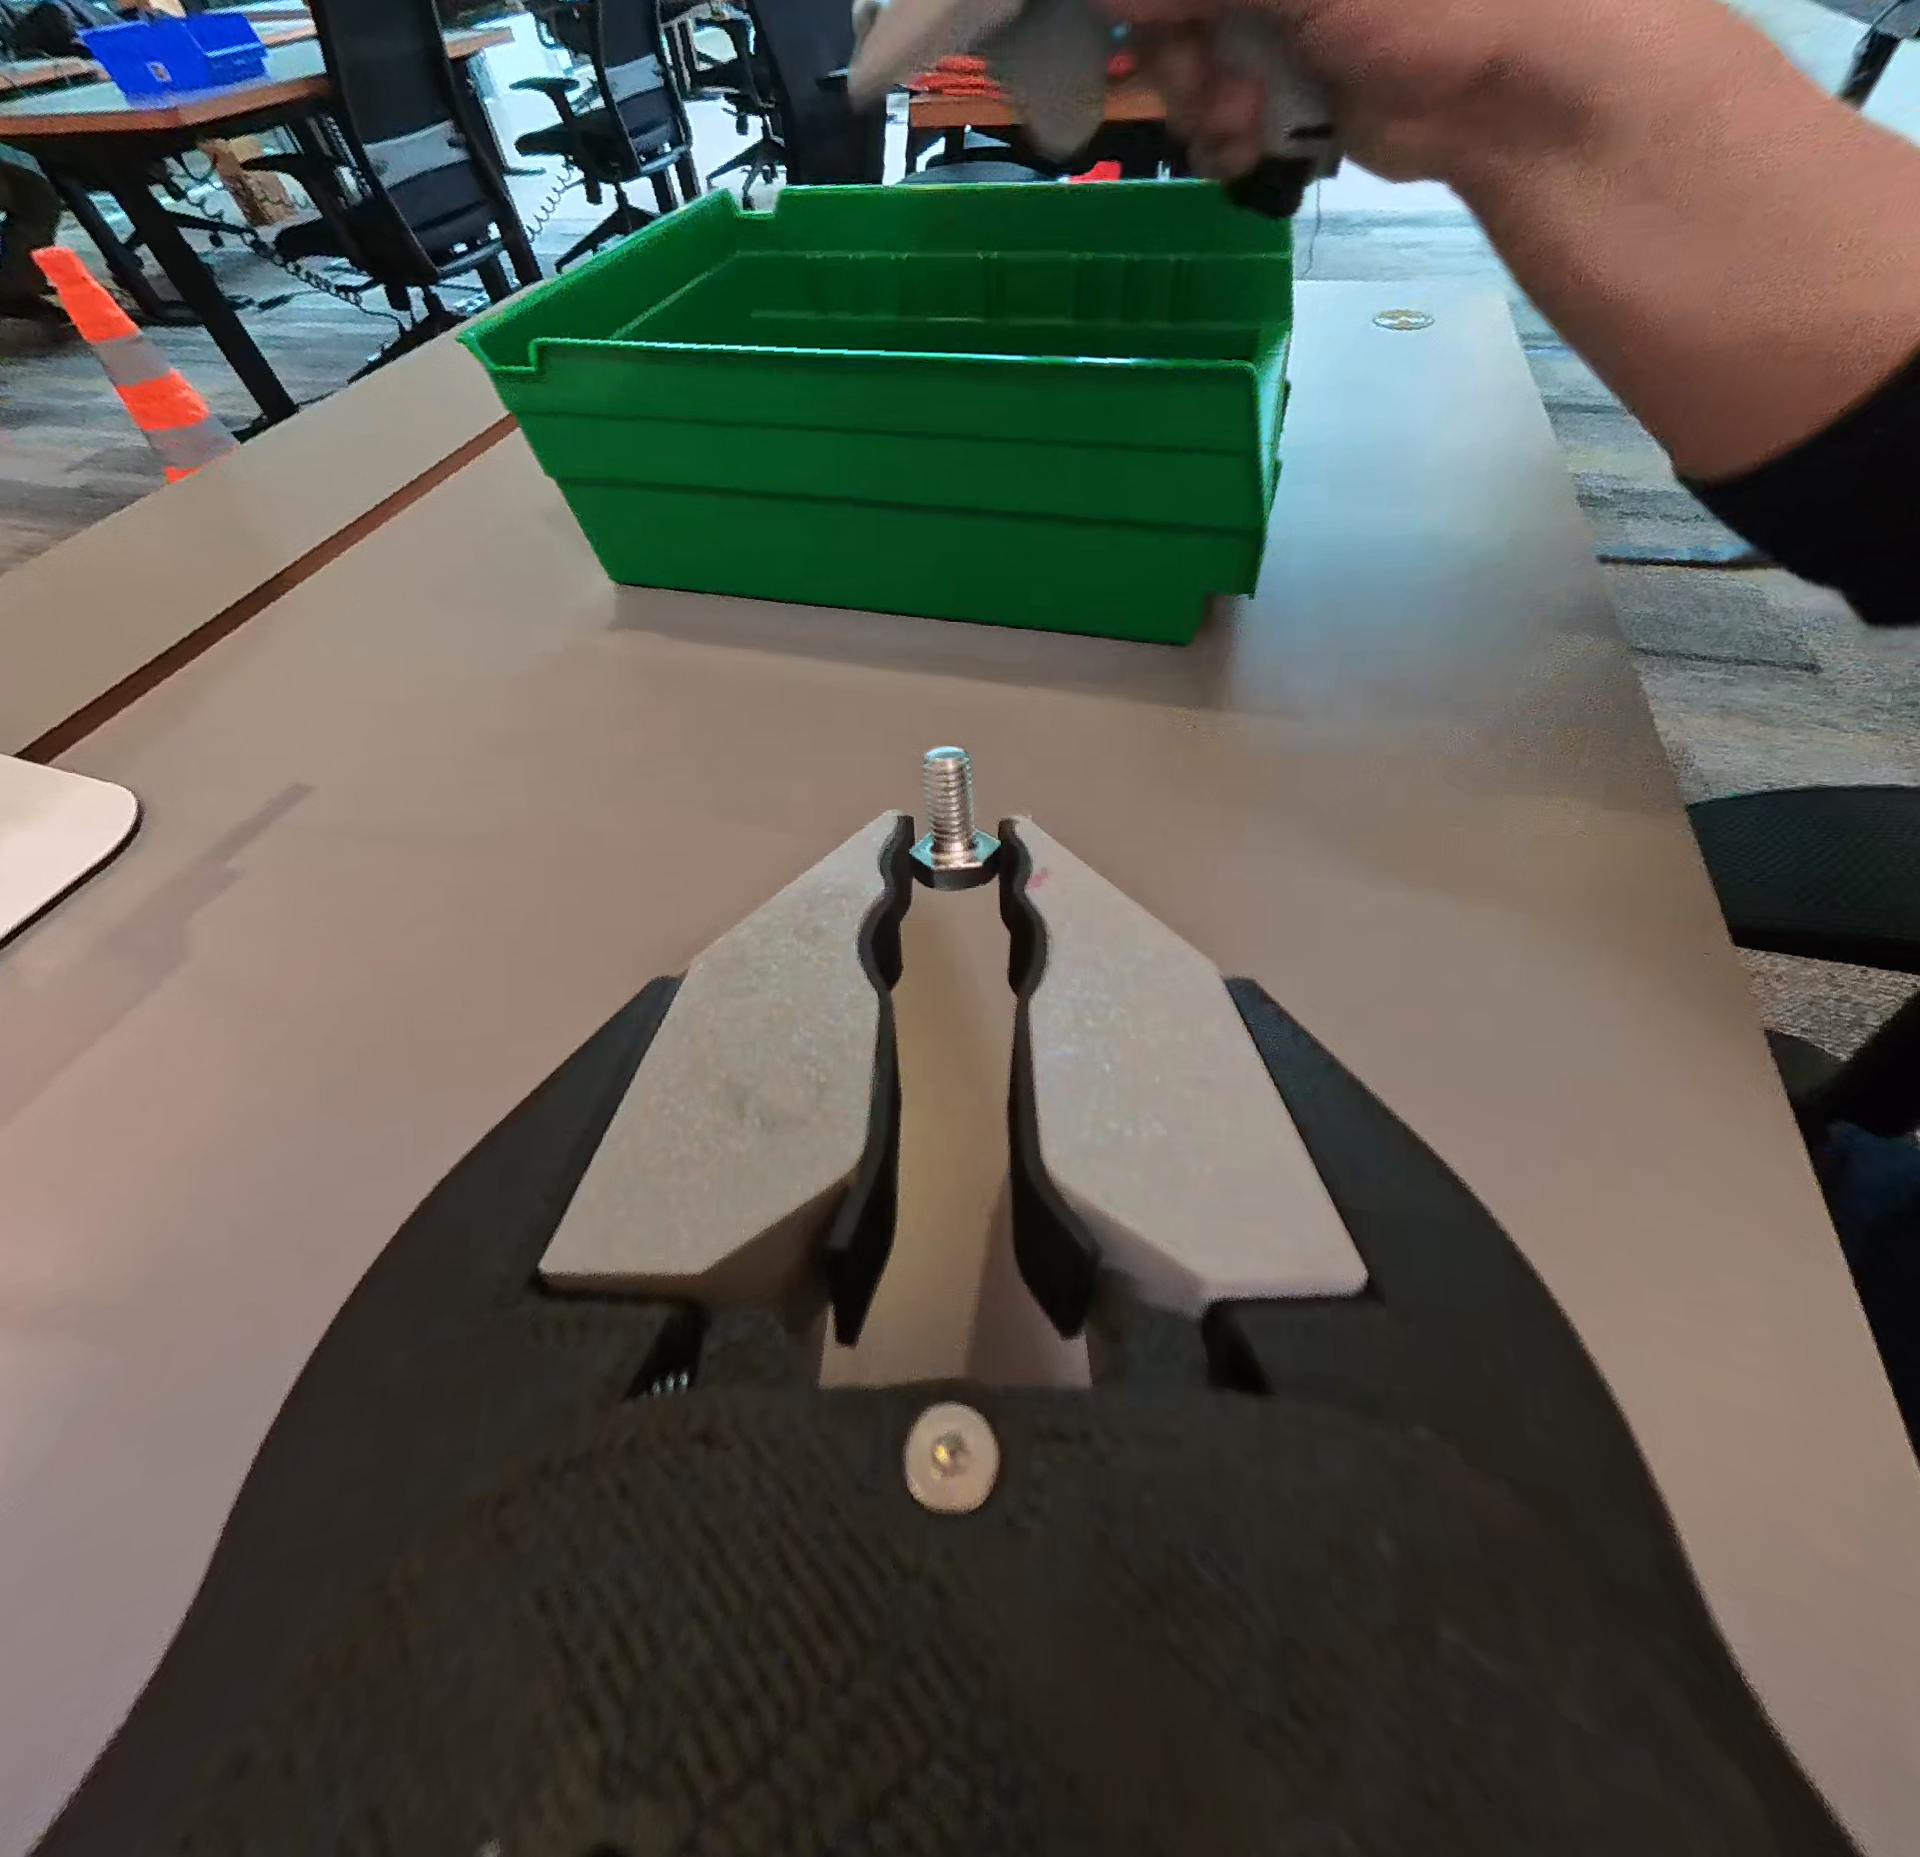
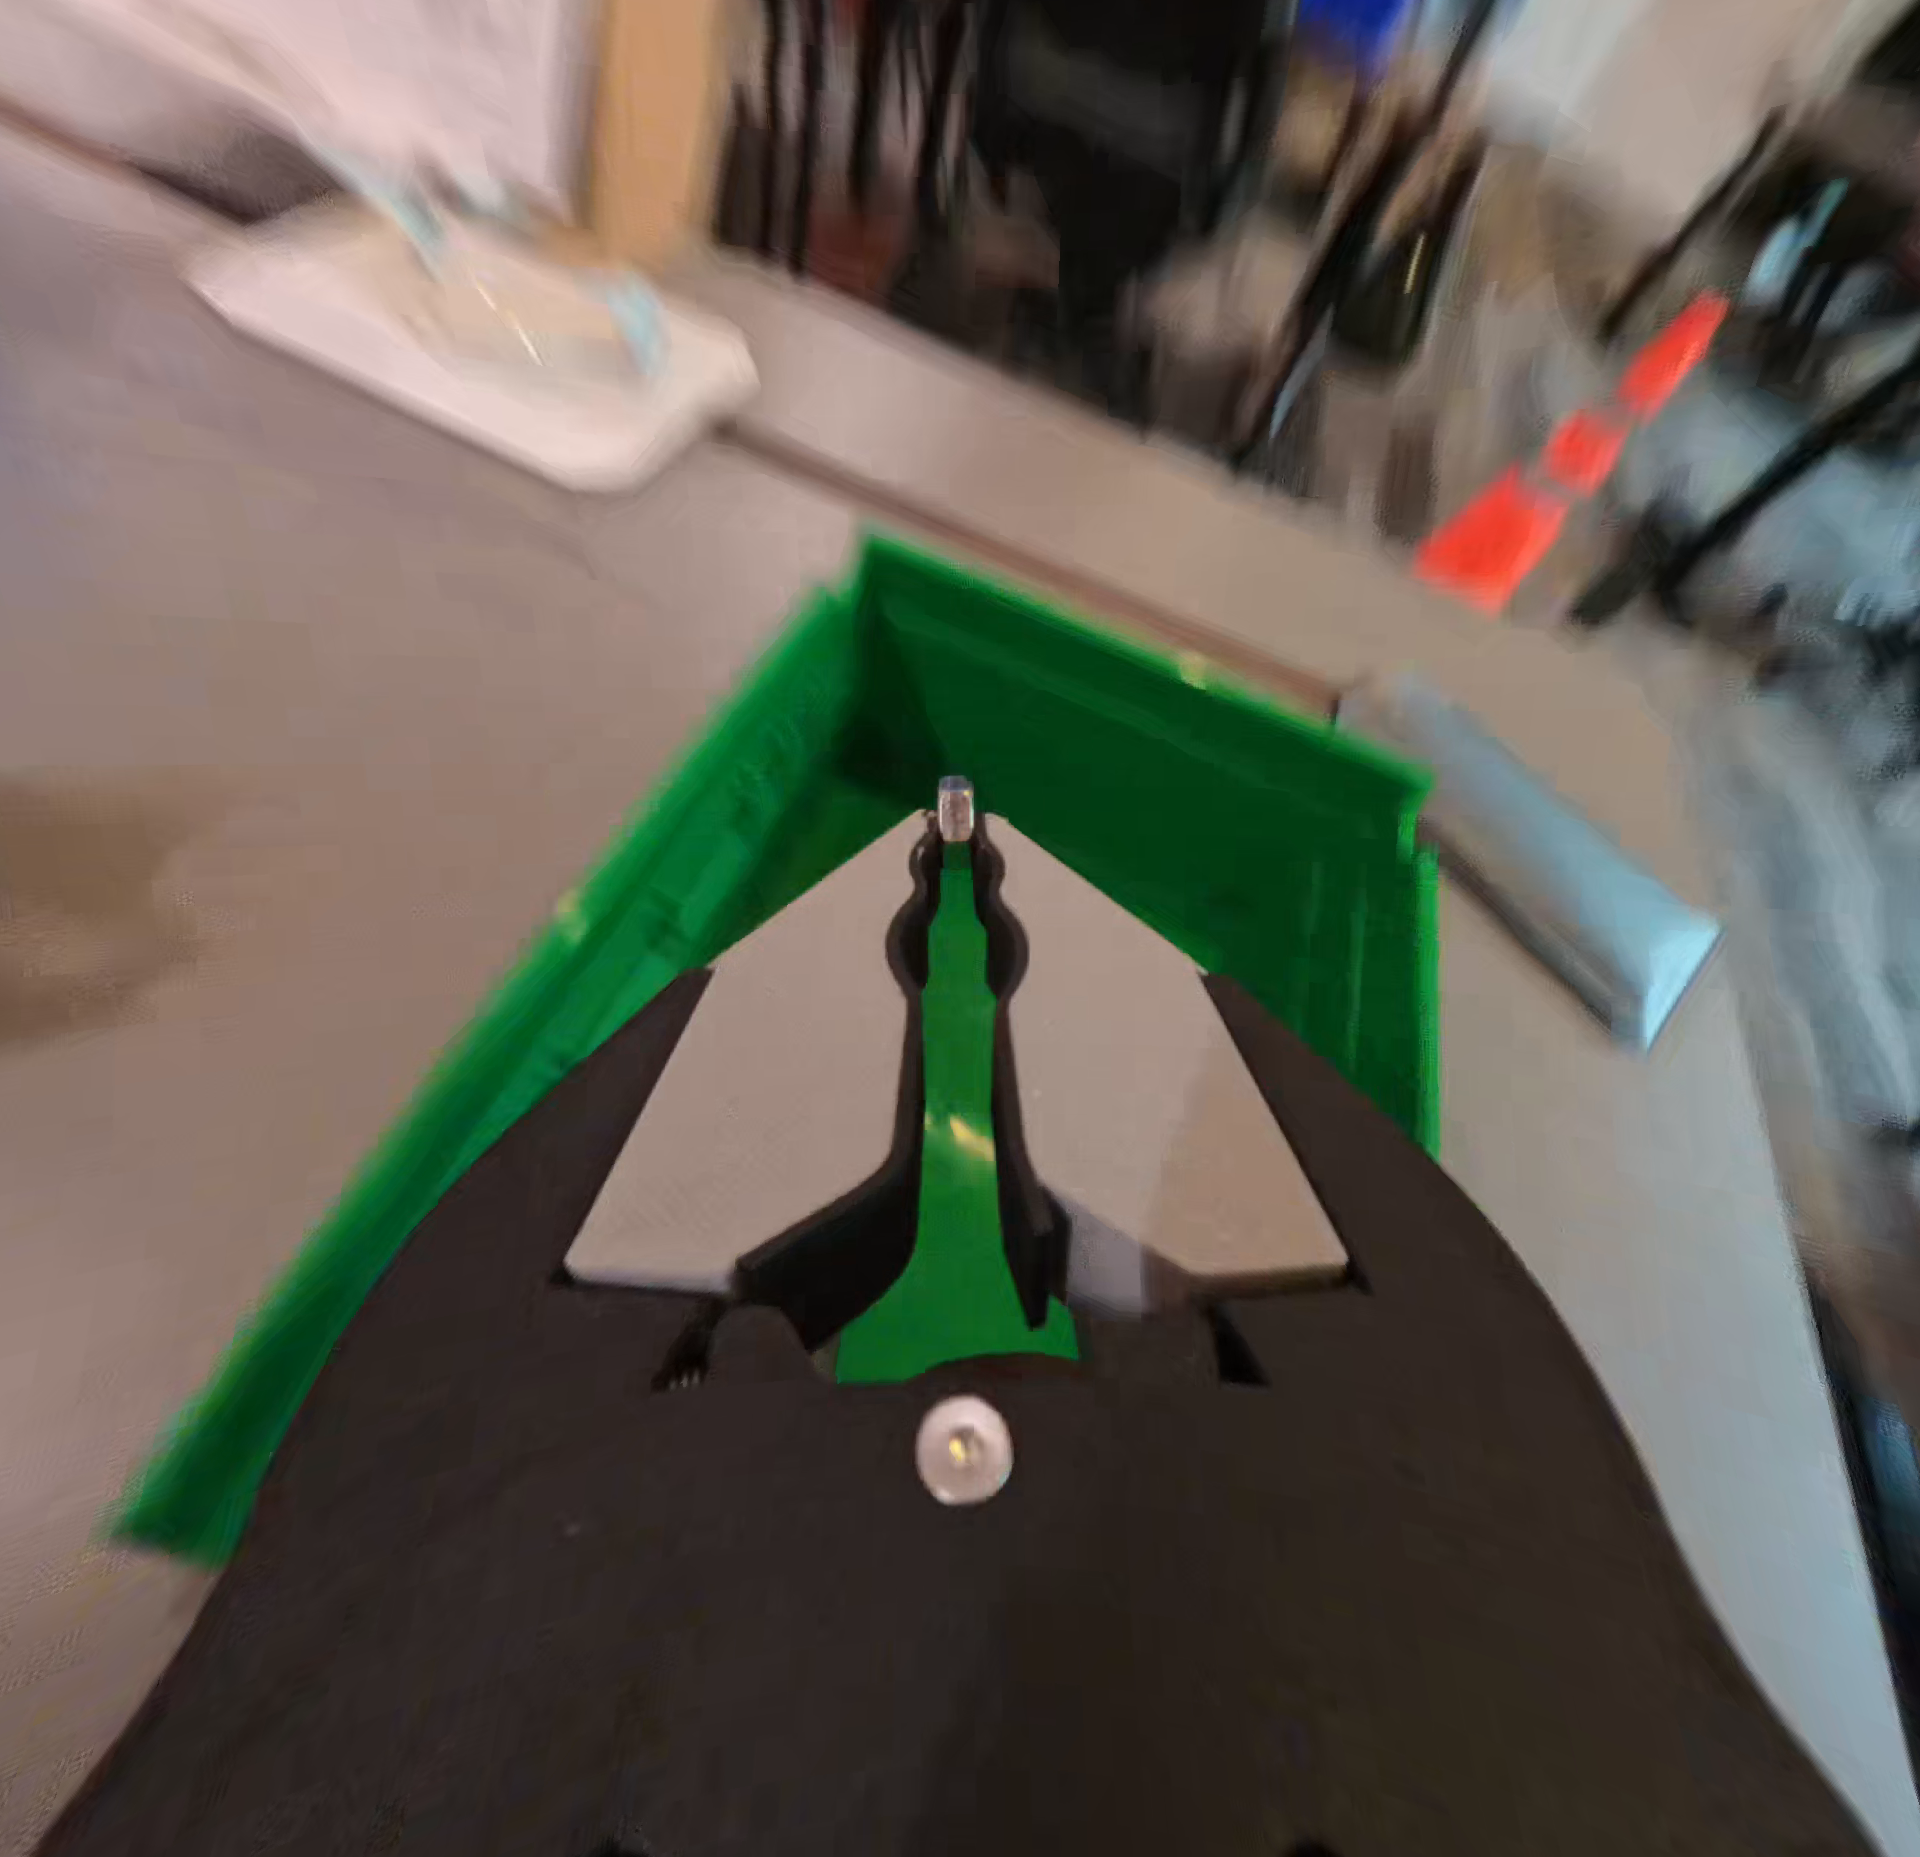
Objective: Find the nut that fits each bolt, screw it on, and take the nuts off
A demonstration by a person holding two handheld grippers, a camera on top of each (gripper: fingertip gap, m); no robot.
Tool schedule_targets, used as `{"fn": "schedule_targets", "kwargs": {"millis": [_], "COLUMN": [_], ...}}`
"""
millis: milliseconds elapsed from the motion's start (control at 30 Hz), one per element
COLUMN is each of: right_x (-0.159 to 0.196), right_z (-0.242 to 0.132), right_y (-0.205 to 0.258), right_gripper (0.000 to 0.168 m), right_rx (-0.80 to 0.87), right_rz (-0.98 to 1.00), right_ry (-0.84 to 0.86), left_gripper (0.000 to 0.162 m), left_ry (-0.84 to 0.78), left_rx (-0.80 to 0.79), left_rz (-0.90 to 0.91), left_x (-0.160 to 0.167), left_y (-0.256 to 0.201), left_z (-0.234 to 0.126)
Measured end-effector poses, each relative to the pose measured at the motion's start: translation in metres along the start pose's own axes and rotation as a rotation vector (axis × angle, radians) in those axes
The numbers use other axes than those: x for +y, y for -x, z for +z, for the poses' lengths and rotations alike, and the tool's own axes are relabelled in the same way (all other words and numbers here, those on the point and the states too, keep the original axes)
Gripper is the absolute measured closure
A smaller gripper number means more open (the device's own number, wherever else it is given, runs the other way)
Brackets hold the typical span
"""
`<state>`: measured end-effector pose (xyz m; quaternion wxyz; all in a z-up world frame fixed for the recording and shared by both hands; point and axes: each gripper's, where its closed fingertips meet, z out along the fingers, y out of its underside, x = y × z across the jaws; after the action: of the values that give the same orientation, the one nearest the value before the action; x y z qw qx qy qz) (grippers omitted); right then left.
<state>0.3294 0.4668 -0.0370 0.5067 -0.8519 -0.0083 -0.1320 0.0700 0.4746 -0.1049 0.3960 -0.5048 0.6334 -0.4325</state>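
My left gripper (image 1: 954, 862) is shut on the hex head of a silver bolt (image 1: 948, 801); its threaded shaft stands upright above the grey table (image 1: 520, 820). My right gripper (image 2: 954, 831) is shut on a small silver nut (image 2: 953, 808) at its fingertips, held over the inside of the green bin (image 2: 1143, 768). In the left wrist view the green bin (image 1: 904, 488) stands beyond the bolt, and the right gripper, blurred, shows in a person's hand (image 1: 1351, 51) above the bin's far right corner. The bin floor I can see holds nothing.
A white flat object (image 1: 52, 831) lies at the table's left edge; it also shows, blurred, in the right wrist view (image 2: 499, 353). An orange cone (image 1: 125, 363), office chairs and desks stand on the floor beyond. A dark chair (image 1: 1818, 872) is at the right. Left tips to right tips: about 25 cm.
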Motion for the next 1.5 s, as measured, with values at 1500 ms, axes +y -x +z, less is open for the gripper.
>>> {"fn": "schedule_targets", "kwargs": {"millis": [1500], "right_x": [0.071], "right_z": [-0.036], "right_y": [0.038], "right_gripper": [0.162], "right_rx": [-0.078], "right_rz": [0.073], "right_ry": [0.277], "left_gripper": [0.139], "left_ry": [0.151], "left_rx": [-0.179], "left_rz": [0.114], "left_x": [0.02], "left_y": [0.018], "left_z": [0.004]}}
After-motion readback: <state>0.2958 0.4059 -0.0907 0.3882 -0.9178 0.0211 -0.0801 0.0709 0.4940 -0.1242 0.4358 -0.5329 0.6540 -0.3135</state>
